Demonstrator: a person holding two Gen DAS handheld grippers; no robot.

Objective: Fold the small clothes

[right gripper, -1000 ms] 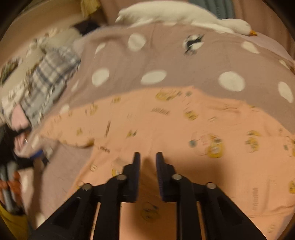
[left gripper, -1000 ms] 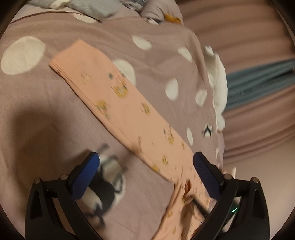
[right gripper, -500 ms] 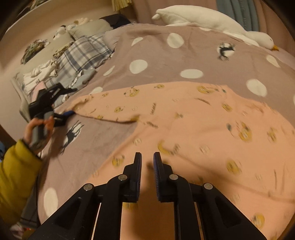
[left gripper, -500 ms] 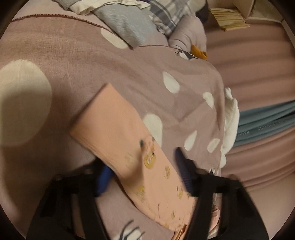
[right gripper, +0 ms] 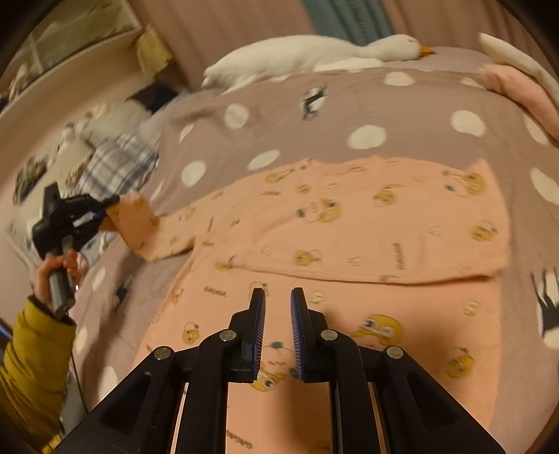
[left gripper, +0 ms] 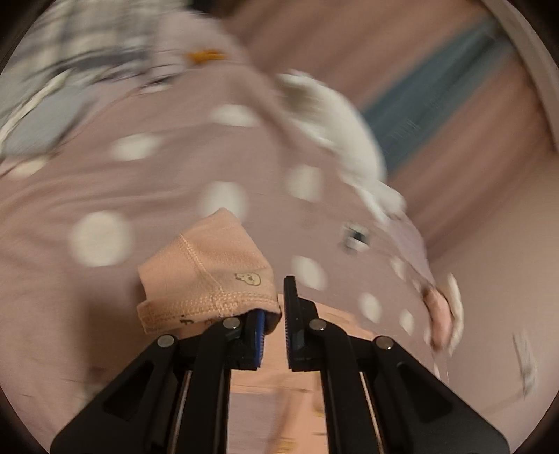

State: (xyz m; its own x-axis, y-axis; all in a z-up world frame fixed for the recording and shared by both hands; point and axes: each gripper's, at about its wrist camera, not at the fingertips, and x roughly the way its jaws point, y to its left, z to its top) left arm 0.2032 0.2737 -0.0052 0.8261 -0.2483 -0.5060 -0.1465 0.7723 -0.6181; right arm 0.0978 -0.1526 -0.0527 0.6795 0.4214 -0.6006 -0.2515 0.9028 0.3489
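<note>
A small peach shirt (right gripper: 349, 237) with yellow cartoon prints lies on the mauve polka-dot bedspread (right gripper: 401, 104), its right sleeve folded over the body. My left gripper (left gripper: 274, 314) is shut on the cuff (left gripper: 209, 279) of the left sleeve and holds it lifted off the bed; it also shows in the right wrist view (right gripper: 101, 209), at the sleeve's end. My right gripper (right gripper: 277, 331) hovers over the shirt's lower body, jaws narrowly apart, holding nothing.
A white goose plush (right gripper: 307, 56) lies along the bed's far edge by the curtains (right gripper: 227, 28). Plaid and other clothes (right gripper: 115, 164) are piled at the left. A pink pillow (right gripper: 524, 90) sits at the far right.
My left gripper closed on the sleeve cuff and lifted it off the bed. My right gripper stayed over the shirt body, its jaws slightly wider than before.
</note>
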